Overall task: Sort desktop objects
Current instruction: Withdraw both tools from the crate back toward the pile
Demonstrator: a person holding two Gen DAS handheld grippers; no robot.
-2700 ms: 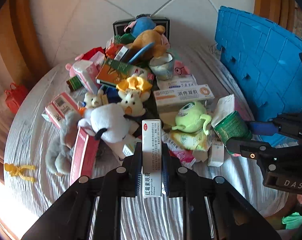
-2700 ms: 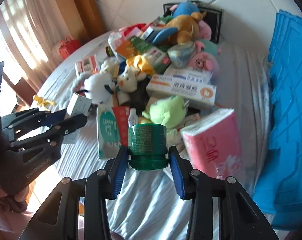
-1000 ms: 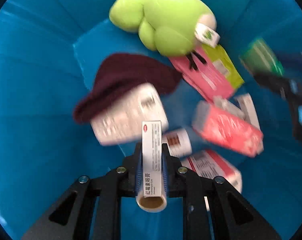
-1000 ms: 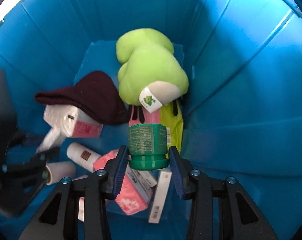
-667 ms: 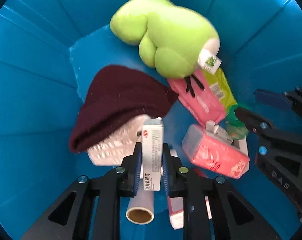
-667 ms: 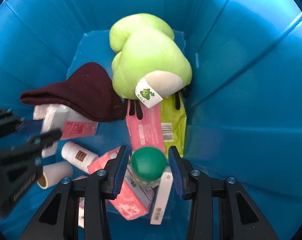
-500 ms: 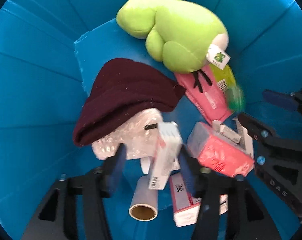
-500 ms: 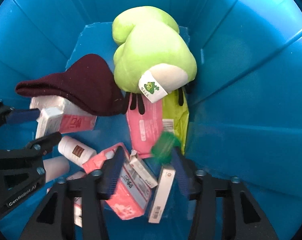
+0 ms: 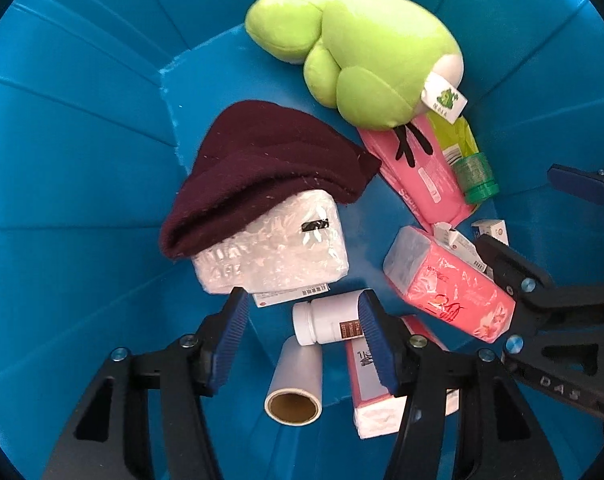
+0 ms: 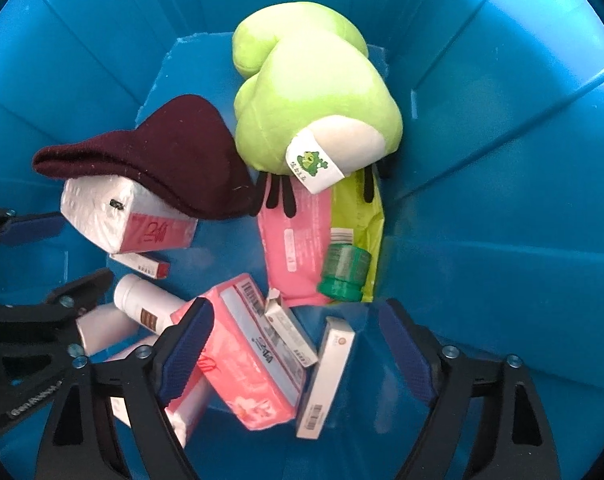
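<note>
Both grippers point down into a blue bin (image 9: 81, 160). My left gripper (image 9: 302, 308) is open and holds nothing; a white bottle (image 9: 326, 322) lies on the bin floor below it. The small ointment box (image 10: 141, 264) lies beside the wrapped tissue pack (image 10: 101, 212). The jaws of my right gripper (image 10: 295, 320) are opening with nothing between them. The green jar (image 10: 344, 270) lies on its side on a pink packet (image 10: 289, 240), clear of the pads. In the left wrist view the jar (image 9: 476, 178) is at the right, near the right gripper (image 9: 542, 220).
The bin also holds a lime-green plush (image 10: 310, 100), a maroon knit hat (image 10: 161, 160), a pink tissue pack (image 10: 245, 360), several small boxes and a cardboard-core roll (image 9: 295, 380). Ribbed blue walls (image 10: 502, 200) close in on all sides.
Both grippers opened. The ointment box dropped from the left gripper to beside the wrapped tissue pack. The green jar fell from the right gripper and came to rest on the pink packet.
</note>
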